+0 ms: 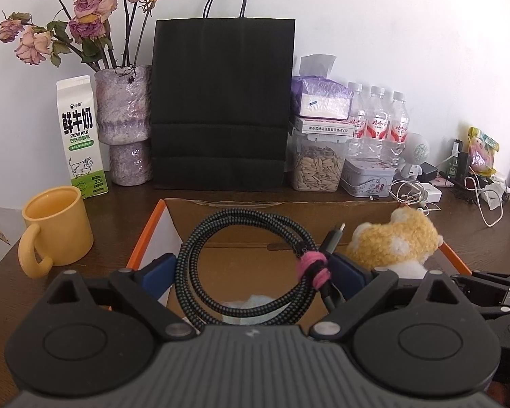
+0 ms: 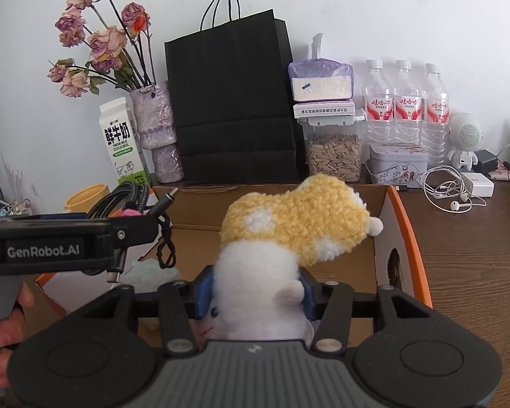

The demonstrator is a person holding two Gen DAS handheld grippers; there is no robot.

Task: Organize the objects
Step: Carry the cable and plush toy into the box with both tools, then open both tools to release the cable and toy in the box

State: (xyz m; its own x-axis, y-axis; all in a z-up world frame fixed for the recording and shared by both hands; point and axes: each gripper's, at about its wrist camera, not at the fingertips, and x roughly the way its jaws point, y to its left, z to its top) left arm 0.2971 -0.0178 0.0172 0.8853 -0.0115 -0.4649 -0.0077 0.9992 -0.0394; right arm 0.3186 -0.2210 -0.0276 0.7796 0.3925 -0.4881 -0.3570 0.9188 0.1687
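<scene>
The left gripper (image 1: 251, 268) is nearest, over the near edge of a cardboard box (image 1: 255, 210) with orange sides. Its blue jaws stand as wide as they go. A coiled black braided cable (image 1: 200, 255), tied with a pink band (image 1: 314, 265), sits between them and spans the gap. Whether the pads press on it or only touch it, I cannot tell. The coil stands up on its edge, facing the camera, and its plug tip (image 1: 335, 236) pointing up and away toward the wall.

The right gripper (image 2: 255, 292) is just beside it, over the same box. Its blue jaws are closed on the white body of a fluffy toy (image 2: 258, 292). The toy's yellow part (image 2: 295, 217) leans up and to the right, toward the far right corner of the box. A hand (image 2: 6, 333) holds the left tool at the left edge of the right wrist view.

The box rests on a dark brown wooden surface (image 2: 465, 255). A yellow mug (image 1: 56, 224) stands near the left edge. At the back edge, along the white wall, stand a milk carton (image 1: 80, 136), a purple vase (image 1: 124, 125) of dried roses, a black paper bag (image 1: 221, 102), a jar of seeds (image 1: 318, 165) with tissues on top, three water bottles (image 1: 377, 119) and a tin (image 1: 369, 176). White earphones (image 2: 455, 200) lie toward the back right corner.
</scene>
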